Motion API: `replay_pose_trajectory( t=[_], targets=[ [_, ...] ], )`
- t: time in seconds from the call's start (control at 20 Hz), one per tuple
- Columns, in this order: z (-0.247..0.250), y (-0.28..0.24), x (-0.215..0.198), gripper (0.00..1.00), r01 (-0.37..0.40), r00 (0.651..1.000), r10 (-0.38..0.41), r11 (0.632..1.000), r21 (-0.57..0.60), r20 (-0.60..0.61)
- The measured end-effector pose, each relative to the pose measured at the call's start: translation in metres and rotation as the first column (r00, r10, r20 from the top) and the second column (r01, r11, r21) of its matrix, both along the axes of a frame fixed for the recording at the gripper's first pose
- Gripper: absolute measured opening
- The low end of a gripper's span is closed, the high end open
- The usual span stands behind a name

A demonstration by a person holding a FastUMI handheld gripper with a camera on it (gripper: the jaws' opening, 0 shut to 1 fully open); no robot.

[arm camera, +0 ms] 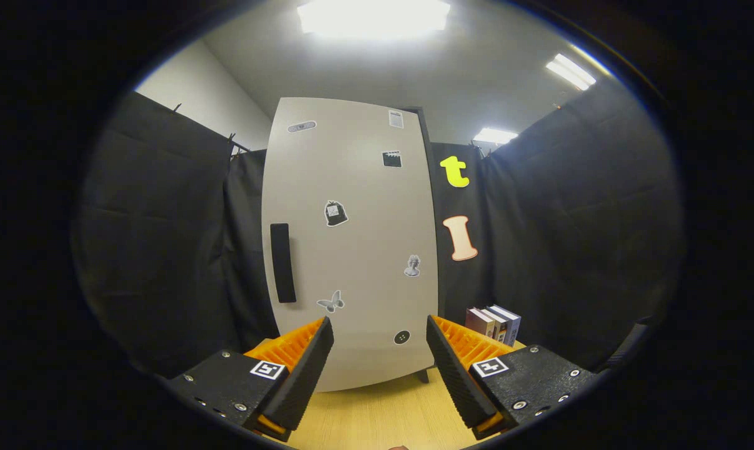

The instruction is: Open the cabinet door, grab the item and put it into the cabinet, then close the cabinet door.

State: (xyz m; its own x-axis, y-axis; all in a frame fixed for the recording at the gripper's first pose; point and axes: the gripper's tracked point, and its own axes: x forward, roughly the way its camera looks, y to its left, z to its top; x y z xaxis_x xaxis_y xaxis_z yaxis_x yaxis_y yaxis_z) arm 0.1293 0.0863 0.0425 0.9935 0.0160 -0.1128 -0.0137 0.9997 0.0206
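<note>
While the claw (pixel 380 350) hangs low over the pale wooden bench (pixel 383 419), its two fingers stand spread wide with nothing between them but bare wood, so it is released and holds nothing. Just beyond the fingertips rises the cabinet (pixel 352 250), a tall, light grey box whose door is closed flat across its front. A dark, upright bar handle (pixel 282 262) sits on the left side of that door, at about mid-height, and small stickers are scattered over the panel (a butterfly (pixel 331 302) low down near the handle, a round button-like one (pixel 402 337) close to the right finger, and several more higher up). A short leg (pixel 423 375) of the cabinet shows at its near right corner, resting on the bench. To the right of the cabinet, and beyond the right finger, a few books (pixel 494 323) stand upright side by side at the far edge of the bench, well apart from the claw. Black cloth (pixel 164 250) hangs behind and to both sides, and ceiling lights (pixel 374 15) glow overhead.
</note>
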Motion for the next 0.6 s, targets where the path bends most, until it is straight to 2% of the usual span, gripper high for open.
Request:
replay_pose_trajectory(
  t=[0.3,0.6],
  targets=[
    [-0.001,-0.002,-0.034,0.93,-0.01,1.0,0.01,1.0,-0.001,-0.009],
    [0.003,0.003,-0.029,0.93,-0.018,1.0,0.018,1.0,0.025,-0.007]
  ],
)
